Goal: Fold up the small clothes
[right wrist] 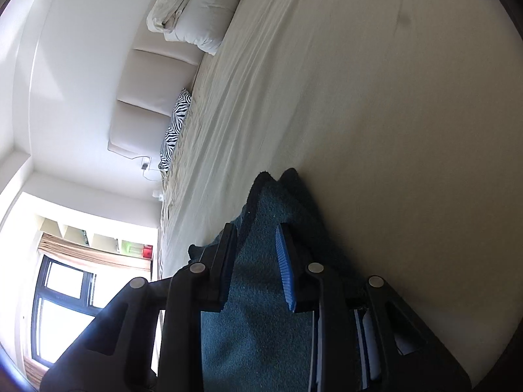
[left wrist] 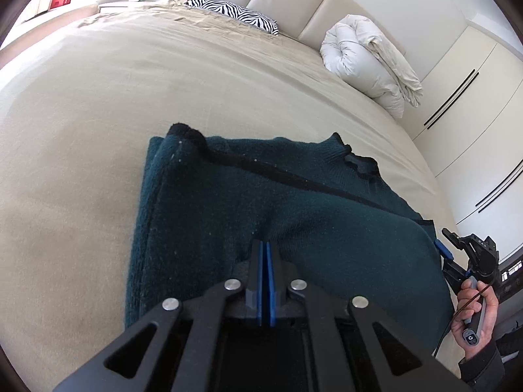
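On the beige bed [left wrist: 163, 81], one dark teal sweater [left wrist: 261, 196] is laid out, folded, with black trim along its edges. No brand or label can be read on it; a small round logo on the handle in the person's right hand [left wrist: 474, 317] is too small to read. The left gripper [left wrist: 264, 245] is seen closed, its blue pads pressed together at the near edge of the sweater; whether cloth is pinched cannot be told. The right gripper [right wrist: 256, 251] is seen with jaws apart, sweater cloth between them. One zebra-striped pillow [left wrist: 235, 13] and one rolled white duvet [left wrist: 369, 62] are noted by the padded headboard [left wrist: 294, 3]. Cupboard doors [left wrist: 474, 98] stand alongside.
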Action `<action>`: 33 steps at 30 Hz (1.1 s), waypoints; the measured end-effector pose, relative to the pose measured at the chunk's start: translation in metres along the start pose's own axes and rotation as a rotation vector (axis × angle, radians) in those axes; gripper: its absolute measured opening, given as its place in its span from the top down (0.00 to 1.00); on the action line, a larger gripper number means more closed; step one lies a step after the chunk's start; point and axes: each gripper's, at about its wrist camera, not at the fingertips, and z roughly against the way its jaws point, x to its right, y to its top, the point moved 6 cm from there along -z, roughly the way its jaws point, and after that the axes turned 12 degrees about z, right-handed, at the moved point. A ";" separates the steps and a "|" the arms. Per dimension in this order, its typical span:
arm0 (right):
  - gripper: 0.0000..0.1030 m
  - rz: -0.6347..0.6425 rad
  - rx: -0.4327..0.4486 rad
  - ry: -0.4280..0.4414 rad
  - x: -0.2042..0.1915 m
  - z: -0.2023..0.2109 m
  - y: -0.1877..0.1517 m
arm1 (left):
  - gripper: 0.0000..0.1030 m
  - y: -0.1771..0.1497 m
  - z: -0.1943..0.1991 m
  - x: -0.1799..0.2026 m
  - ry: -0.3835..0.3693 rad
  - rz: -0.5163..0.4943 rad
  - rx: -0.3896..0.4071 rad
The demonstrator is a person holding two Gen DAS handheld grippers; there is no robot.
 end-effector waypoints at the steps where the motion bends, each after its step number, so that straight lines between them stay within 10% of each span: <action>1: 0.75 0.022 -0.006 0.022 -0.009 0.007 -0.006 | 0.78 -0.008 0.009 0.007 -0.002 -0.017 0.008; 6: 0.75 0.140 -0.167 0.198 -0.087 0.012 -0.090 | 0.45 -0.067 0.038 0.052 0.024 -0.174 0.005; 13: 0.79 0.180 -0.410 0.224 -0.111 -0.044 -0.211 | 0.44 -0.102 0.022 0.042 0.142 -0.265 -0.018; 26: 0.81 -0.017 -0.037 0.052 0.012 0.050 -0.068 | 0.44 -0.103 0.021 0.039 0.133 -0.288 -0.022; 33: 0.77 0.035 0.013 -0.007 -0.001 0.078 -0.049 | 0.44 -0.098 0.030 0.038 0.124 -0.259 -0.034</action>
